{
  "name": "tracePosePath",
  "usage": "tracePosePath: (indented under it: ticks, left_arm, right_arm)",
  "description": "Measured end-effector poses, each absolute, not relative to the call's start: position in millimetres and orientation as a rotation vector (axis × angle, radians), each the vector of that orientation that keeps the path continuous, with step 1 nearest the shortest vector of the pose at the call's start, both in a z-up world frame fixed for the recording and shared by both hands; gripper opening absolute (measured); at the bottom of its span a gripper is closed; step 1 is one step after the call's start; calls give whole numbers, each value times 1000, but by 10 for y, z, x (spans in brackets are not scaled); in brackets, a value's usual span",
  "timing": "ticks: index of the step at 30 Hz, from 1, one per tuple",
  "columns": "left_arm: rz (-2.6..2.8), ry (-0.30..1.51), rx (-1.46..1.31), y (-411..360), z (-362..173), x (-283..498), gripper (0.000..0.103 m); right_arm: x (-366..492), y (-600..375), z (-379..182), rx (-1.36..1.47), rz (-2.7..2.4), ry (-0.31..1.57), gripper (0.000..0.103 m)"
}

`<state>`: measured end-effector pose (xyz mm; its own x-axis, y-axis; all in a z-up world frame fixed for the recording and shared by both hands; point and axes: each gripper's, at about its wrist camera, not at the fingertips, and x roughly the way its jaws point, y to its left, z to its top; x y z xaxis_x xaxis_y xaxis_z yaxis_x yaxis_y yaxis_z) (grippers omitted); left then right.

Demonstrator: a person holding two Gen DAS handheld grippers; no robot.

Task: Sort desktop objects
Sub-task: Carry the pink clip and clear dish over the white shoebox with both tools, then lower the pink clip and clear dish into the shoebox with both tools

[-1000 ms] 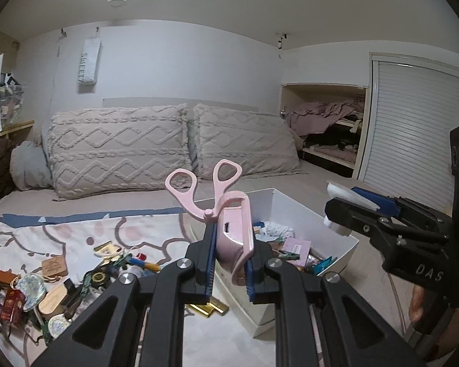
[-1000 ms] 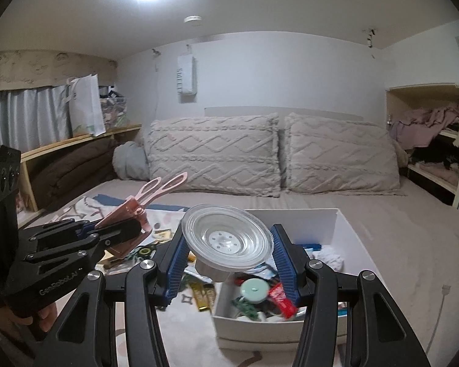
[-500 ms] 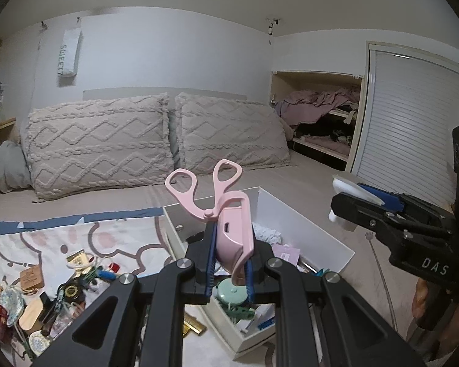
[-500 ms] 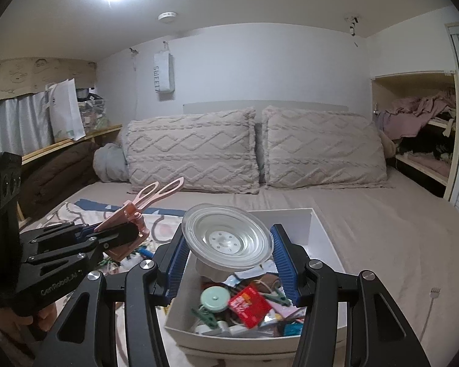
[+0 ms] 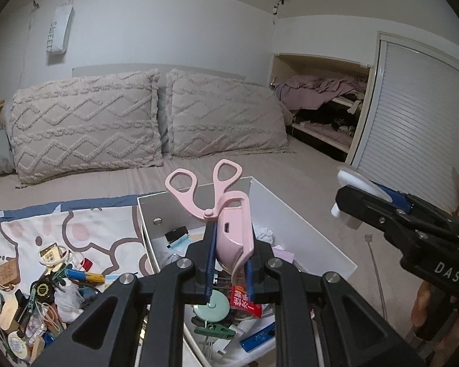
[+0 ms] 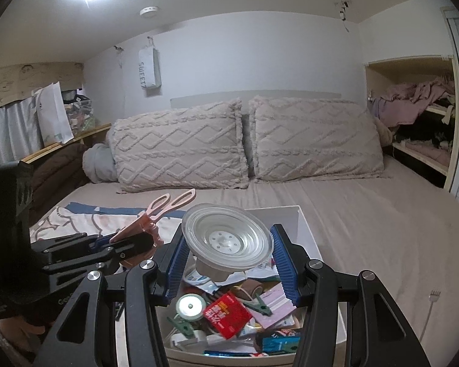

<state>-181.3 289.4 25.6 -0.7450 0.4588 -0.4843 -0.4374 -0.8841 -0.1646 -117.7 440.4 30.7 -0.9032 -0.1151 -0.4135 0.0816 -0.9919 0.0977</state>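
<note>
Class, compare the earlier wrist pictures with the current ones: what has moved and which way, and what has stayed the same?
Both grippers have travelled sideways from the clutter pile to above the white box, which now sits under each view. Nothing was taken or released: the left gripper still clamps the pink scissors, the right gripper still holds the clear suction cup. The box contents look unchanged.

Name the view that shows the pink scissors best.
Left wrist view: the pink scissors stand centred and close, both handle loops clear. The right wrist view shows them smaller, side-on at the left, partly hidden by the left gripper.
</note>
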Motion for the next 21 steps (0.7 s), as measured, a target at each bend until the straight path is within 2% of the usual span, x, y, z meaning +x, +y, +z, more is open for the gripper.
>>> tracePosePath:
  ticks: [21]
  left_arm:
    - [2555,-27,-958,3261,-70,-2646,16]
  right_arm:
    - [-2103,4668,36,990,-2892,-147,54]
